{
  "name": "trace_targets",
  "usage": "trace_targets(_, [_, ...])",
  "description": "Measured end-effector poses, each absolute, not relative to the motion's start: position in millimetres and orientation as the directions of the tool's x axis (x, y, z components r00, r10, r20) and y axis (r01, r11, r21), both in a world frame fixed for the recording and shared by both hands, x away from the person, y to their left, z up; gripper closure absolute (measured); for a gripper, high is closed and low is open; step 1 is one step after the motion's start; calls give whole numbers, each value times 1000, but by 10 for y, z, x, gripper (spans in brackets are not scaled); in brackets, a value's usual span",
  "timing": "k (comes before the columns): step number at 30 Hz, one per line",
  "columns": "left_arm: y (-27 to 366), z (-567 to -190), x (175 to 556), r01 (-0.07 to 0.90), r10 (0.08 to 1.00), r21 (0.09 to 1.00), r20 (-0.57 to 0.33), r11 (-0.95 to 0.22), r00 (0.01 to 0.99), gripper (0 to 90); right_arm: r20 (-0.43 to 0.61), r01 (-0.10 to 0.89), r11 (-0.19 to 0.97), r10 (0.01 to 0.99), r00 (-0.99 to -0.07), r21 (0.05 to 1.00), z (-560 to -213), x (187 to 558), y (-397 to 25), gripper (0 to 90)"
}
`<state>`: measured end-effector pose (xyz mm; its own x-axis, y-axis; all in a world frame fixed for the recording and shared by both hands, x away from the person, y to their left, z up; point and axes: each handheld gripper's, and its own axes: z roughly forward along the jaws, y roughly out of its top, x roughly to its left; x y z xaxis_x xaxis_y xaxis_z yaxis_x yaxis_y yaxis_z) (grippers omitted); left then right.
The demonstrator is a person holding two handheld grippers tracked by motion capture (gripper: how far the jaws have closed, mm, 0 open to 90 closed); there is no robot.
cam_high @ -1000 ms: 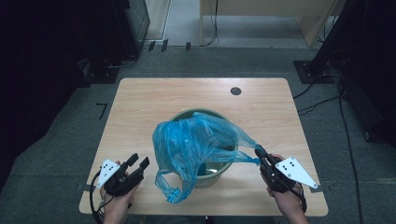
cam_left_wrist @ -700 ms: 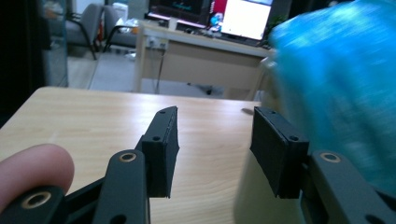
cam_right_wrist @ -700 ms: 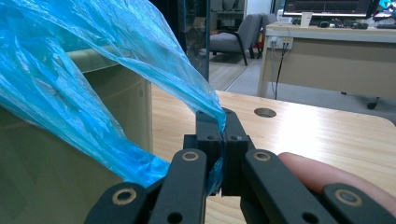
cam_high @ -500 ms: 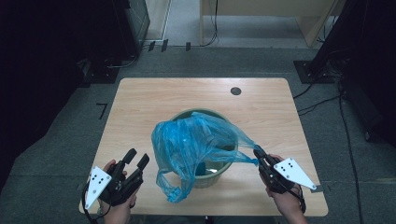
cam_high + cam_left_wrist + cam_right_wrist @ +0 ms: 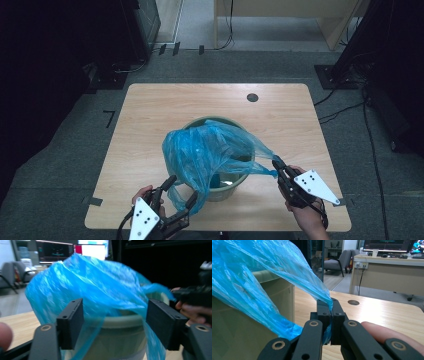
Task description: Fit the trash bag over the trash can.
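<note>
High view, bin: a green bin (image 5: 227,187) stands on the wooden table (image 5: 150,125), just toward 6 o'clock of the table's middle.
High view, bag: a blue plastic bag (image 5: 205,155) is draped over the bin's mouth and hangs down its side toward 7 o'clock.
High view, right hand-held gripper (image 5: 276,166): at 4 o'clock of the bin, jaws closed on a stretched corner of the bag.
High view, left hand-held gripper (image 5: 181,192): at 7 o'clock of the bin, jaws spread apart around the hanging bag edge.
High view, hole: a round cable hole (image 5: 252,97) sits in the table near the far edge, toward 1 o'clock.
Left gripper view, jaws: both black jaws stand wide apart, with the blue plastic bag (image 5: 100,287) and the green bin (image 5: 122,337) between and behind them; whether the film touches them cannot be told.
Right gripper view, jaws: pressed together, pinching a fold of the blue plastic bag (image 5: 262,277).
Right gripper view, bin: the green bin (image 5: 242,340) sits at 9 o'clock under the film.
</note>
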<state>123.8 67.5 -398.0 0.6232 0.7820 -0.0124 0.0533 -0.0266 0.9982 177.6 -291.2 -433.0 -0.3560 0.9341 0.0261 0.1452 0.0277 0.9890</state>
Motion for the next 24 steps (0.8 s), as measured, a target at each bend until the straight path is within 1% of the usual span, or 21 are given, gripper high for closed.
trace_targets(5, [539,-4100,1219,65,796,994,26,-83,605,257,25,141,27,934,-357,990,-4319,1772,-2909,900])
trace_targets(6, [532,-4137,1225,64,800,993,40,-97,599,257,26,143,27,934,-357,989,-4320,1770,-2907,900])
trace_targets(7, [534,-4149,1227,69,800,993,34,-94,599,268,25,142,28,933,-358,989,-4320,1770,-2907,900])
trace_targets(8, [548,-4157,1230,69,798,993,36,-97,601,295,24,142,29,933,-358,989,-4322,1771,-2906,900])
trace_targets(9, [566,-4166,1229,66,795,994,34,-92,605,367,24,143,29,934,-357,989,-4322,1769,-2905,900])
trace_targets(10, [590,-4170,1236,66,786,994,26,-85,617,474,23,143,31,934,-357,989,-4323,1769,-2905,900])
trace_targets(11, [590,-4170,1236,66,786,994,26,-85,617,558,22,145,32,934,-356,989,-4323,1768,-2904,900])
trace_targets(12, [634,-4180,1258,87,760,994,-1,-73,650,640,22,145,32,934,-356,989,-4324,1768,-2904,900])
trace_targets(13, [634,-4180,1258,87,760,994,-1,-73,650,708,21,145,33,935,-355,989,-4323,1768,-2904,900])
trace_targets(15, [682,-4184,1271,95,738,993,-14,-68,675,798,15,141,37,935,-354,989,-4321,1768,-2906,900])
trace_targets(17, [695,-4178,1271,95,737,993,-14,-68,676,861,11,138,41,935,-353,990,-4318,1763,-2910,900])
trace_targets(18, [709,-4170,1271,92,735,994,-14,-66,678,861,11,138,41,935,-353,990,-4318,1763,-2910,900])
trace_targets(20, [747,-4147,1276,90,725,994,-19,-60,688,900,13,137,38,936,-352,990,-4312,1758,-2918,900])
trace_targets(24, [833,-4061,1290,86,713,996,-36,-34,700,900,8,130,39,939,-344,991,-4282,1736,-2943,900])
